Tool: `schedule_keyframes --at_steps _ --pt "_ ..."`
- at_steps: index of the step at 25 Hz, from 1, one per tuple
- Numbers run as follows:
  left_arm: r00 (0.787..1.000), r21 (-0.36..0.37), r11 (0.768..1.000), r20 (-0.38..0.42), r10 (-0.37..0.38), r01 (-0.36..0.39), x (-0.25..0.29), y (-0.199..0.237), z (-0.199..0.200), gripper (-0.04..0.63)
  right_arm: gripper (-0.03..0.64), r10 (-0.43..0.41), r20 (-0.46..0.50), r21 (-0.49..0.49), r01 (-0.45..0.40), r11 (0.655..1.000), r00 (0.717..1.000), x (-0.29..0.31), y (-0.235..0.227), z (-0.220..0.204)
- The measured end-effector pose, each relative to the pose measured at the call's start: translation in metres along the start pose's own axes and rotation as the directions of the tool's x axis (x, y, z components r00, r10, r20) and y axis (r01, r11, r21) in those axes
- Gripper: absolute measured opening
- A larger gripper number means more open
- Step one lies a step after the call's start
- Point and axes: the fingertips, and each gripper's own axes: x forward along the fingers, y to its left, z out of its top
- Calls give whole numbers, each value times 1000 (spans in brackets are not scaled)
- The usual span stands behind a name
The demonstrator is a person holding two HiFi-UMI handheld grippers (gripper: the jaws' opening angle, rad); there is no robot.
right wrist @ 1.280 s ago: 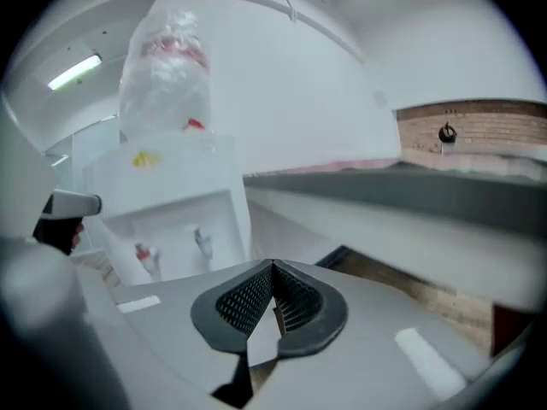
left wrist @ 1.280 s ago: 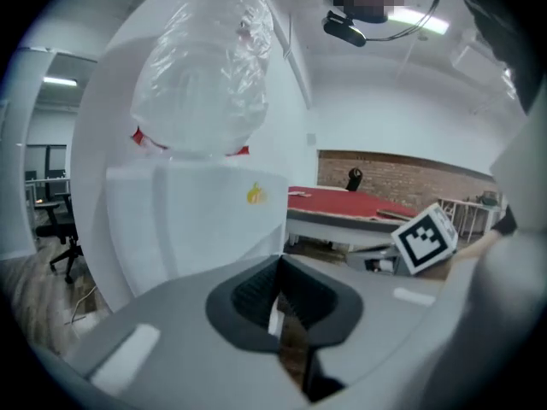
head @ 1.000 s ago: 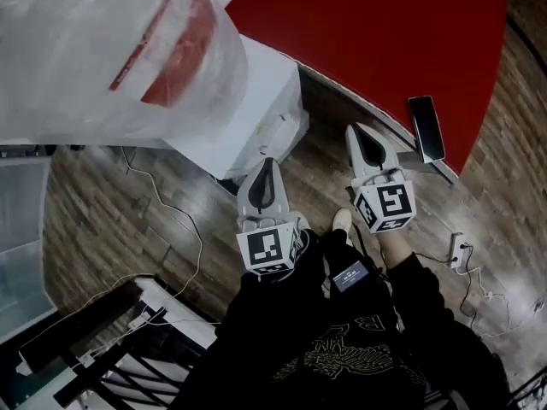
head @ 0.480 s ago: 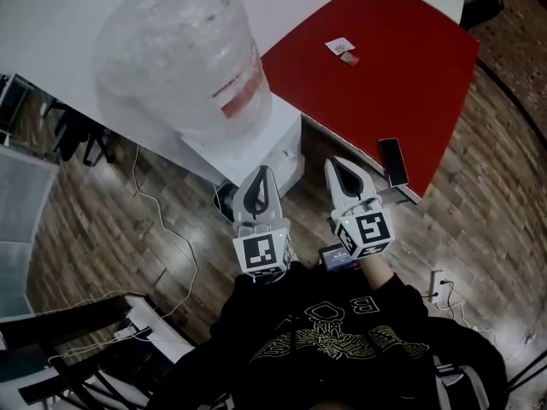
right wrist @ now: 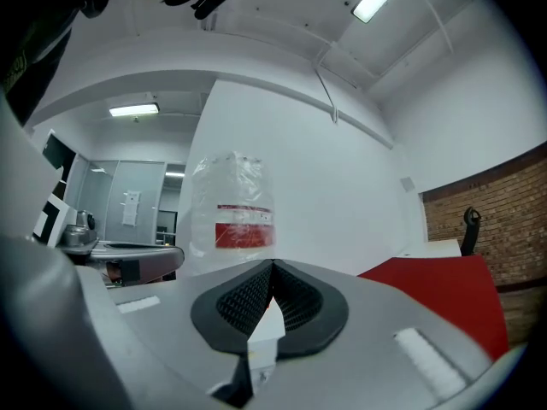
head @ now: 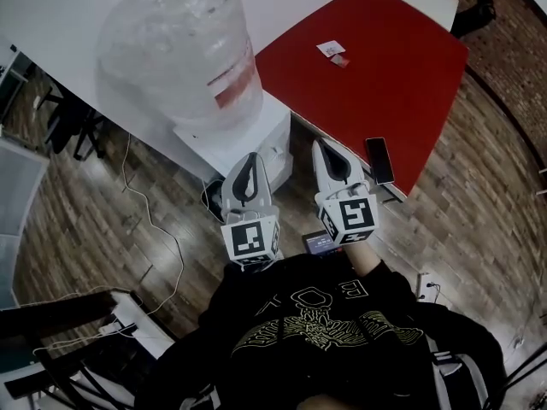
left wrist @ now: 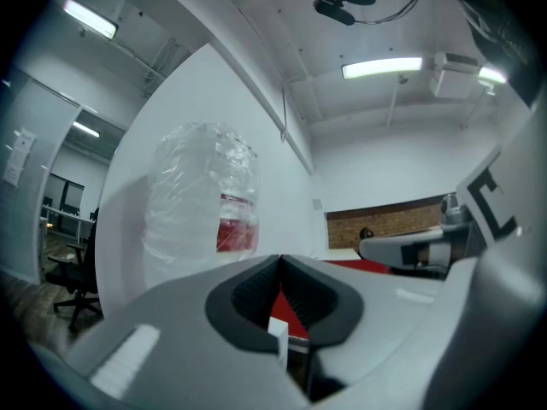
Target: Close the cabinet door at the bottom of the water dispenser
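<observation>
The white water dispenser (head: 242,133) stands by the wall with a plastic-wrapped bottle (head: 179,45) on top. From above, its lower front is hidden and I cannot make out the cabinet door. My left gripper (head: 249,159) is held level in front of the dispenser, shut and empty. Beside it, my right gripper (head: 322,143) is also shut with nothing in it. In the left gripper view the left gripper (left wrist: 279,260) points past the bottle (left wrist: 201,196). In the right gripper view the right gripper (right wrist: 272,264) faces the bottle (right wrist: 232,203) and the white wall.
A red table (head: 376,67) stands right of the dispenser, with a phone (head: 379,161) near its edge and a small card (head: 332,51). Cables (head: 154,220) trail over the wood floor. A power strip (head: 424,285) lies at the right, a black-and-white rack (head: 77,340) at the lower left.
Both grippers have risen, staying shut. The head view has pulled up and back, so the dispenser and bottle look smaller and more of the red table shows.
</observation>
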Motion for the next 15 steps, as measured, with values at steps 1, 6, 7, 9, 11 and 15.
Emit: schedule_keyframes --at_steps 1,6,7,9,11,15 --pt "1000 -1 1000 0 0 0 -1 0 3 8 -2 -1 -4 0 1 1000 1000 -1 1 2" --pt "1000 7 1000 -1 4 -4 -1 -1 6 8 -2 17 -8 32 -17 999 1000 -1 3 -1" --pt "1000 10 1000 3 4 -4 0 -3 7 6 -2 23 -8 38 -23 999 1000 -1 4 -1" --pt "1000 15 1000 9 6 -6 2 -7 6 8 -2 36 -3 28 -36 999 999 -3 4 -2" --pt "1000 21 1000 5 12 -12 8 -11 -6 8 -2 46 1 25 -46 999 999 0 0 -13" --pt "1000 33 999 -15 27 -27 17 -8 -41 8 -2 57 -1 50 -57 997 998 11 -7 -49"
